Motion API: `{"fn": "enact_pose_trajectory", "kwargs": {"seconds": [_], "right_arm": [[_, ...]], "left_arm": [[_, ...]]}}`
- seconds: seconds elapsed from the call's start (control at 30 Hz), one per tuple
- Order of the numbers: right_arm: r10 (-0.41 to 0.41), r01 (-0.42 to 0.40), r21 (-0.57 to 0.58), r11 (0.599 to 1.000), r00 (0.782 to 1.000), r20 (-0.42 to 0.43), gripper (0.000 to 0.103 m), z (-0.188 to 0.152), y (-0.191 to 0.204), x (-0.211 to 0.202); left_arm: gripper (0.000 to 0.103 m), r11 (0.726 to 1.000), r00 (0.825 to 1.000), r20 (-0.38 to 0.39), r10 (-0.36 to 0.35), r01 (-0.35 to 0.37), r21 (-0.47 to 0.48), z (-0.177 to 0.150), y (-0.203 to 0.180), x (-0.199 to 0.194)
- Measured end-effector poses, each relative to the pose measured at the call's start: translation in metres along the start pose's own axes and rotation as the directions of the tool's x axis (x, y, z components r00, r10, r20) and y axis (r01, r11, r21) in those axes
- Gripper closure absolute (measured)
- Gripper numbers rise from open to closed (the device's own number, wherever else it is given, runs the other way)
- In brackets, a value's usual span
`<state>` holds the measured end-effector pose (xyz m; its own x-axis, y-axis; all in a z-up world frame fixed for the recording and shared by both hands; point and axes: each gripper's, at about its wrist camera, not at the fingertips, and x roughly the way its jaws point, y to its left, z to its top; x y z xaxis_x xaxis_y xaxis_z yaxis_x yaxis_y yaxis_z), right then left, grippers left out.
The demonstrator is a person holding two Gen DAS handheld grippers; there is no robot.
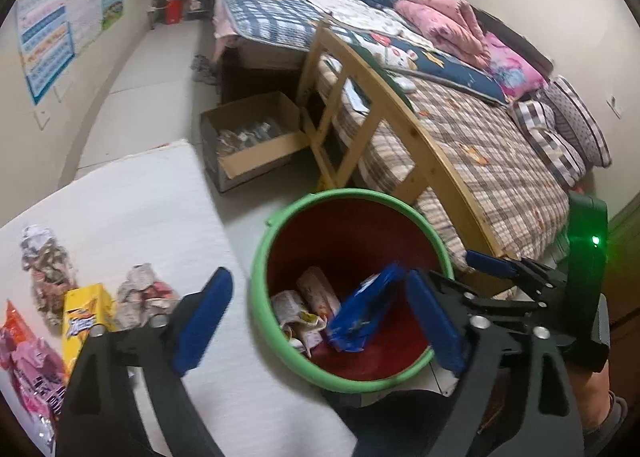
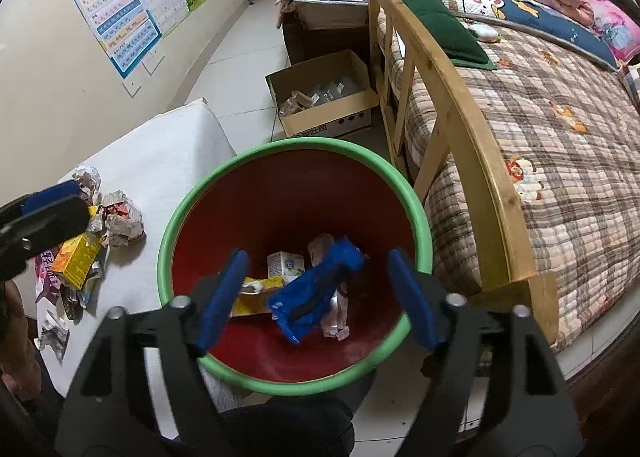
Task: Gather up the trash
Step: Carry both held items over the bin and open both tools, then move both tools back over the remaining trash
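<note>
Both tongs (image 1: 320, 317) (image 2: 316, 293) released above bin (image 2: 224, 177), blue wrapper (image 2: 316, 289) inside, lettering unreadable

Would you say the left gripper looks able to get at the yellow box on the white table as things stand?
Probably yes: the left gripper is open and empty, and the yellow box lies on top of the trash pile on the white table, with nothing covering it.

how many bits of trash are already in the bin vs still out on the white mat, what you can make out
In the bin: 4 (blue wrapper, small carton, yellow wrapper, silver wrapper)
On the white mat: 4 (yellow box, 2 crumpled papers, pink packet)
Total: 8, more may be hidden
</note>
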<state>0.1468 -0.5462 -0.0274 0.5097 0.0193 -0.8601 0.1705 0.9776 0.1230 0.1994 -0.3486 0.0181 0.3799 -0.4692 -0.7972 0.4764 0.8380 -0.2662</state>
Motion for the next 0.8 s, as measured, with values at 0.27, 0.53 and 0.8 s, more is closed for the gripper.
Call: {"fn": "enact_pose_trajectory", "kwargs": {"seconds": [0.27, 0.53, 0.8], "right_arm": [[-0.038, 0.038, -0.028, 0.999, 0.999, 0.015, 0.005, -0.002, 0.022, -0.016], [0.003, -0.002, -0.075, 0.997, 1.000, 0.022, 0.005, -0.014, 0.072, -0.033], [0.065, -0.062, -0.153, 0.986, 0.998, 0.012, 0.005, -0.031, 0.140, -0.043]], "left_arm": [[0.008, 0.998, 1.000, 0.011, 0.027, -0.026, -0.064, -0.013, 0.036, -0.028], [0.008, 0.993, 0.997, 0.032, 0.076, -0.072, -0.097, -0.044, 0.068, -0.069], [0.008, 0.977, 0.988, 0.029, 0.151, -0.145, -0.155, -0.087, 0.120, -0.114]]}}
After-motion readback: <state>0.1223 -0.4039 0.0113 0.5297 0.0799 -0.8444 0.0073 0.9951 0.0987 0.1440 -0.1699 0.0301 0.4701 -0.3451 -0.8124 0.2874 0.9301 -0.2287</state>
